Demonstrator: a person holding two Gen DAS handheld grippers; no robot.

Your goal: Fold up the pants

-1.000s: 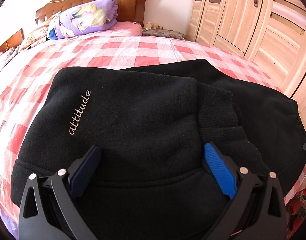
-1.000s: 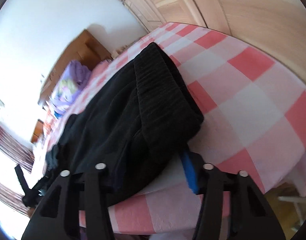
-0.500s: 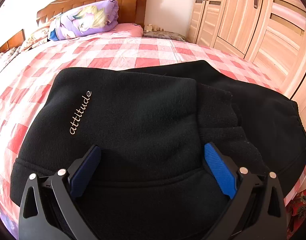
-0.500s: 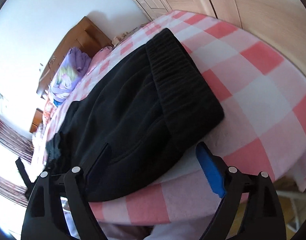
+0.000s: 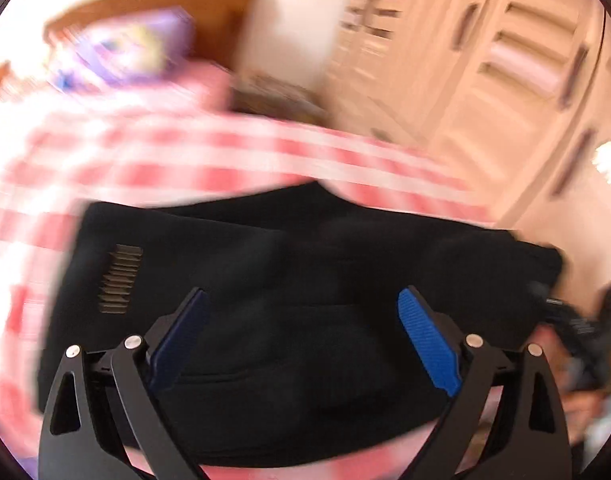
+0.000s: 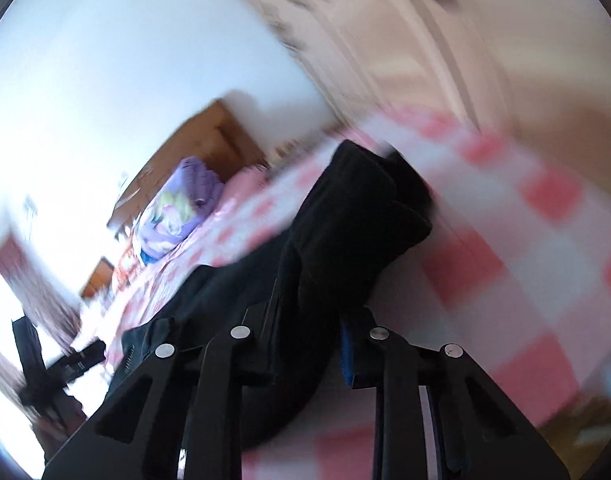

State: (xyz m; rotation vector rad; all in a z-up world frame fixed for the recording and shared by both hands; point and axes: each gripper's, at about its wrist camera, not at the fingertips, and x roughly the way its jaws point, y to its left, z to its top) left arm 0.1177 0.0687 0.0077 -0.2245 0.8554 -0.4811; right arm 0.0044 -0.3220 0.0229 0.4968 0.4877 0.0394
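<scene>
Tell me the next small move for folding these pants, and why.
Probably close the left tool on the near edge of the pants. Its jaws are narrowing but wide apart over the fabric, gripping nothing, while the right tool is closing with black cloth between its jaws. With both ends held, the edge could be carried across the bed evenly.

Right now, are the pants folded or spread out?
Folded: the pants lie as a compact layered bundle on the bed.

Black pants [image 5: 305,280] lie folded on the checked bedspread [image 5: 185,160].
</scene>
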